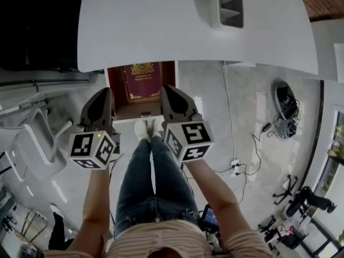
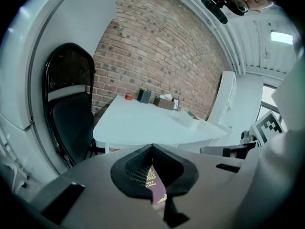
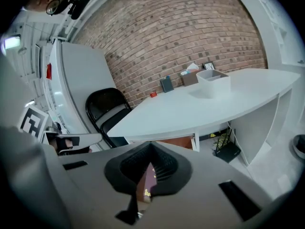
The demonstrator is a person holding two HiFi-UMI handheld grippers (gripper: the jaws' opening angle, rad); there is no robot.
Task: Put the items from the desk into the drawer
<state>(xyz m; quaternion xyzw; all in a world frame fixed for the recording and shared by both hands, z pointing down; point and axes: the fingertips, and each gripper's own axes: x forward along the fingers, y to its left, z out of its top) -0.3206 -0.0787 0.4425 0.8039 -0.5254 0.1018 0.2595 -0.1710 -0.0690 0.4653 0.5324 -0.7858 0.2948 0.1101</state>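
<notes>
A maroon booklet (image 1: 142,80) with gold print lies in the open drawer (image 1: 124,120) under the white desk (image 1: 161,26). My left gripper (image 1: 106,93) hovers over the drawer's left front corner, and my right gripper (image 1: 167,90) over its right front corner. Both look shut and hold nothing. In the left gripper view the booklet (image 2: 156,187) shows through the gap behind the meeting jaws of the left gripper (image 2: 152,147). The right gripper view shows the booklet (image 3: 147,182) the same way, below the right gripper (image 3: 151,145). A white container (image 1: 230,8) stands on the desk.
A white chair (image 1: 29,144) stands at the left and a black chair (image 2: 69,109) by the desk's end. Small boxes (image 2: 161,100) sit at the desk's far end by the brick wall. Cables and a power strip (image 1: 235,165) lie on the floor at the right. The person's legs (image 1: 153,171) reach to the drawer front.
</notes>
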